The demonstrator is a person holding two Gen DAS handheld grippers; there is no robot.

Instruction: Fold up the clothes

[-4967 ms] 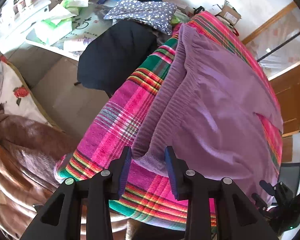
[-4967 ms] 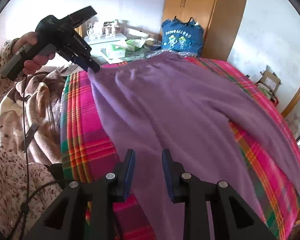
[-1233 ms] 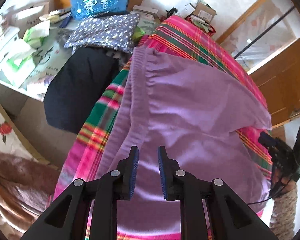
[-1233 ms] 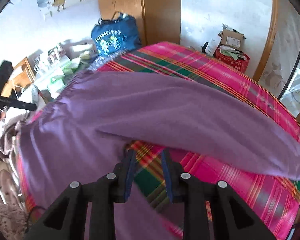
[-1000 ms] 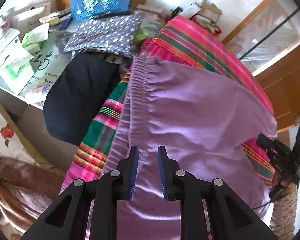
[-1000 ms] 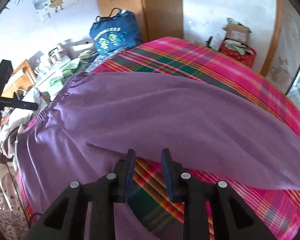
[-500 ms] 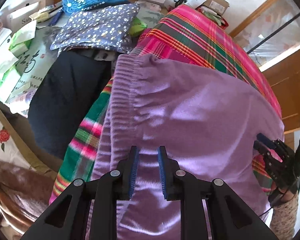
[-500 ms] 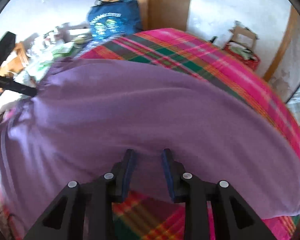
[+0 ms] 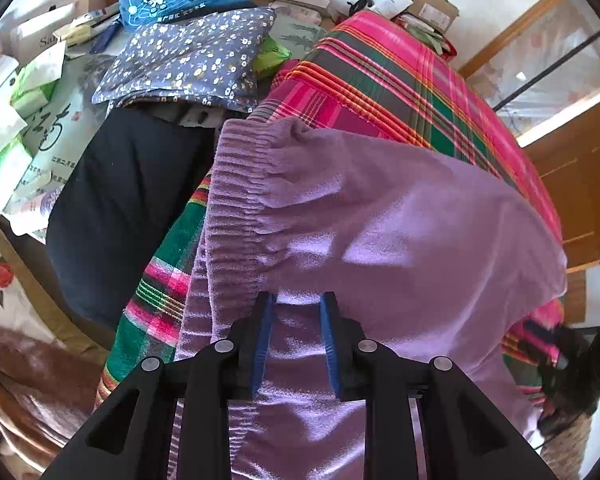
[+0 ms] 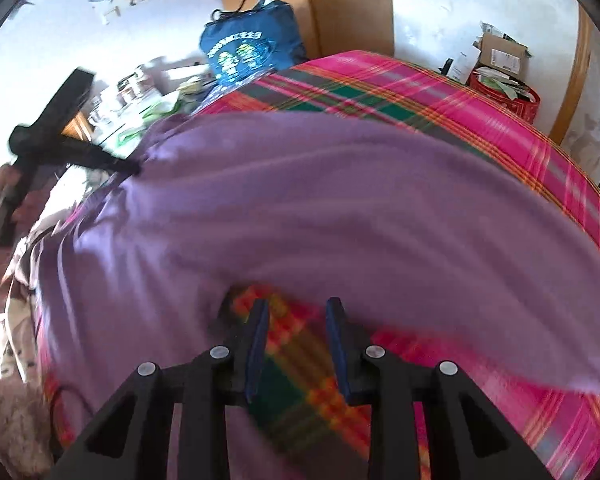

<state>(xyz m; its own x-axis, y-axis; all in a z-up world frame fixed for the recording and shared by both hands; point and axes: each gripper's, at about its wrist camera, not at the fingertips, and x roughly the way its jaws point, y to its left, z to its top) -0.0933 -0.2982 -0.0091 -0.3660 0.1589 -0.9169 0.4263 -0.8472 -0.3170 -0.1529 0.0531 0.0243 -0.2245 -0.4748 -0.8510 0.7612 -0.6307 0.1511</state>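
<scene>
Trousers (image 9: 380, 216) lie lengthwise from waistband (image 9: 236, 184). Left gripper (image 9: 296, 340), nearer it, just opening, cloth between; right gripper (image 10: 296, 340) apart, empty.

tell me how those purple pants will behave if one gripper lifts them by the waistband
Probably floppy: the purple pants already drape in soft folds over the plaid bedspread. The gathered waistband looks thick, so likely easy to pinch. The fleecy surface probably won't slip.

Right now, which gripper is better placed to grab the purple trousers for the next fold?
Left, probably. The left gripper sits over the purple trousers near the waistband; the right gripper hangs open over bare plaid bedspread.
</scene>
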